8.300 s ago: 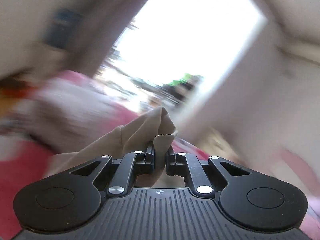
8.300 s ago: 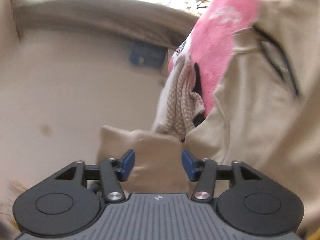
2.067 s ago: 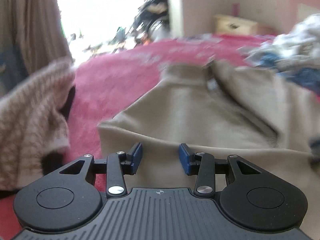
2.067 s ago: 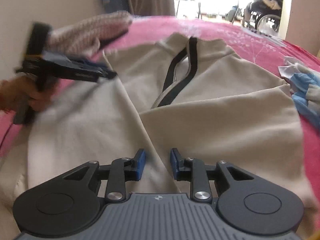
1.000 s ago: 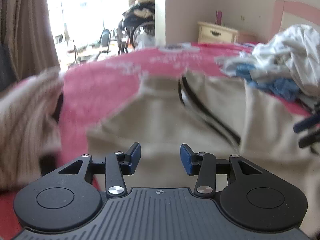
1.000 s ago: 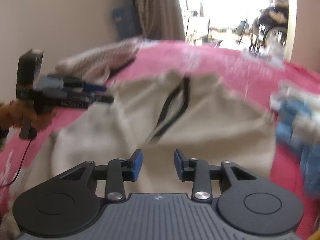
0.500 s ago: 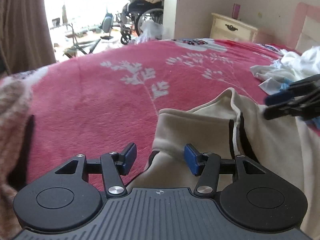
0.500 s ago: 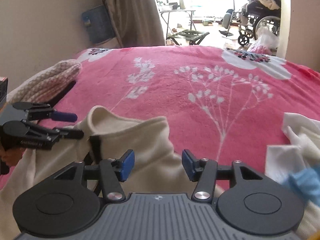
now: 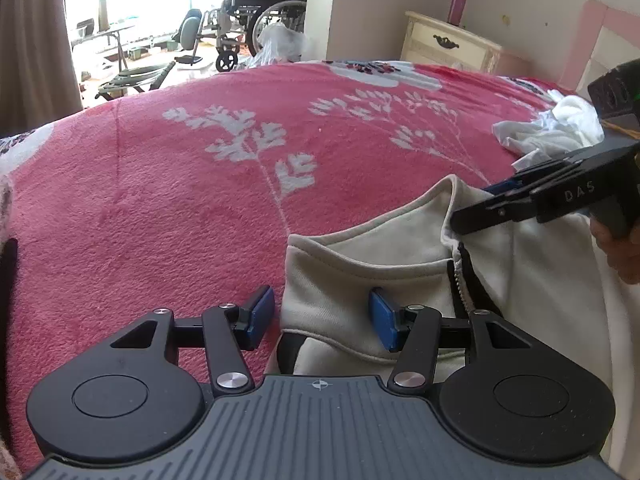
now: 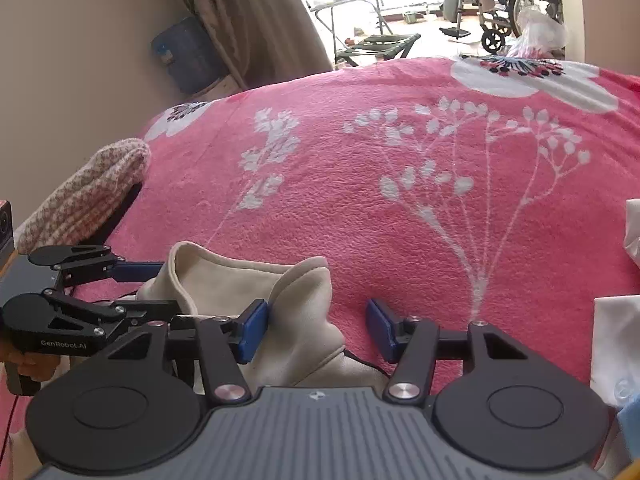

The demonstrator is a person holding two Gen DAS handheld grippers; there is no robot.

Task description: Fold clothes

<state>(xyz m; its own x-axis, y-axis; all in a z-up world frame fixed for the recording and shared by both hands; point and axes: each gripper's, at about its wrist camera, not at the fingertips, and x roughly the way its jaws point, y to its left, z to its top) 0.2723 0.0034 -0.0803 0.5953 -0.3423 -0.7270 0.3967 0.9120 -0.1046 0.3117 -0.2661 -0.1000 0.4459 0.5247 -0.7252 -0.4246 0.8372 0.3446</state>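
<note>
A beige zip-neck top lies on the pink flowered blanket, its collar toward the far side. My left gripper is open, astride the collar's left corner; the fabric lies between the blue pads without being pinched. In the right wrist view the same collar stands up, and my right gripper straddles its right corner. Its jaws are closing; the left pad touches the fabric and the right one is clear of it. Each gripper shows in the other view: right gripper, left gripper.
A knitted beige-and-white garment lies at the blanket's left edge. Crumpled white clothes lie to the right, and more white and blue cloth. Beyond the bed stand a cream nightstand and a wheelchair.
Both grippers travelled forward over the top's body to its collar and sank toward it. Both pairs of jaws stand a little wider than a second ago.
</note>
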